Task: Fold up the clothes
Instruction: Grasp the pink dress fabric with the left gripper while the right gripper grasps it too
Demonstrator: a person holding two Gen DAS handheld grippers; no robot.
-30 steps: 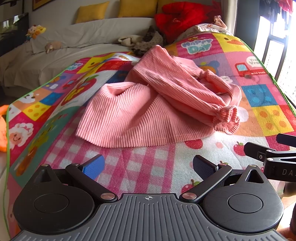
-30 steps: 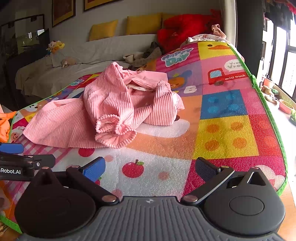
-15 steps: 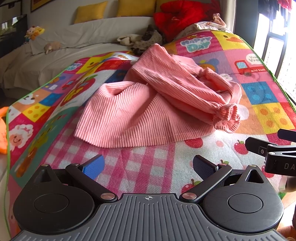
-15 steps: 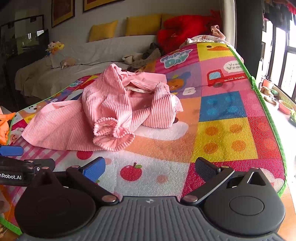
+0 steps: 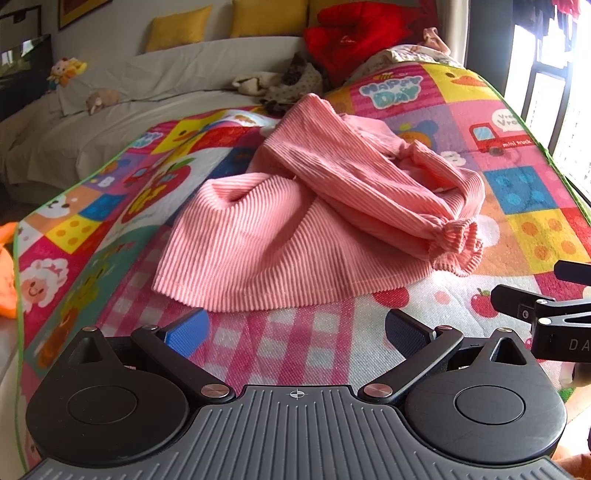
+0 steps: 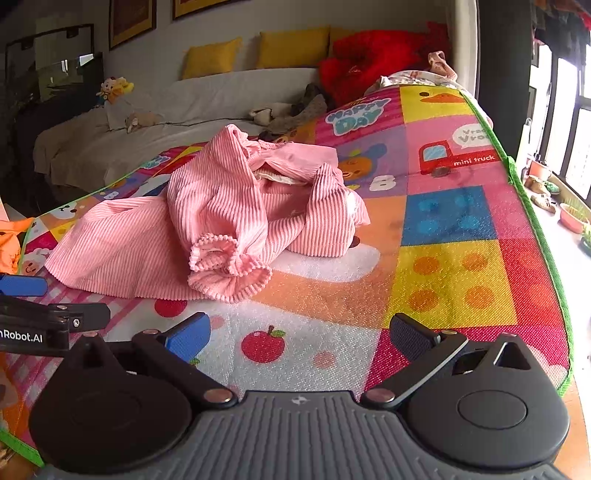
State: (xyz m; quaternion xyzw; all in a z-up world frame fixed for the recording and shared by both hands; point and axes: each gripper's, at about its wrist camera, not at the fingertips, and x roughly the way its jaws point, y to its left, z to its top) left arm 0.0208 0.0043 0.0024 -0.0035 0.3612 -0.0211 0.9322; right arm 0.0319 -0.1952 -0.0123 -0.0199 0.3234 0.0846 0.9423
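A crumpled pink ribbed garment (image 5: 303,221) lies in a heap on the colourful play mat (image 5: 524,192), one sleeve with a ruffled cuff (image 5: 461,240) draped across it toward the right. It also shows in the right wrist view (image 6: 229,218), cuff (image 6: 221,258) nearest. My left gripper (image 5: 295,332) is open and empty, just short of the garment's near hem. My right gripper (image 6: 299,336) is open and empty, over the mat to the right of the garment; it shows at the left view's right edge (image 5: 546,314).
The mat (image 6: 454,266) has a green edge on the right (image 6: 535,229), beyond which are window-side items. A sofa (image 5: 110,122) with yellow cushions, a red cloth pile (image 5: 354,33) and other clothes lie at the back. An orange item (image 5: 7,266) lies off the left edge.
Both grippers have moved slightly forward toward the garment, which looks a little nearer. Both stay open; the garment has not moved.
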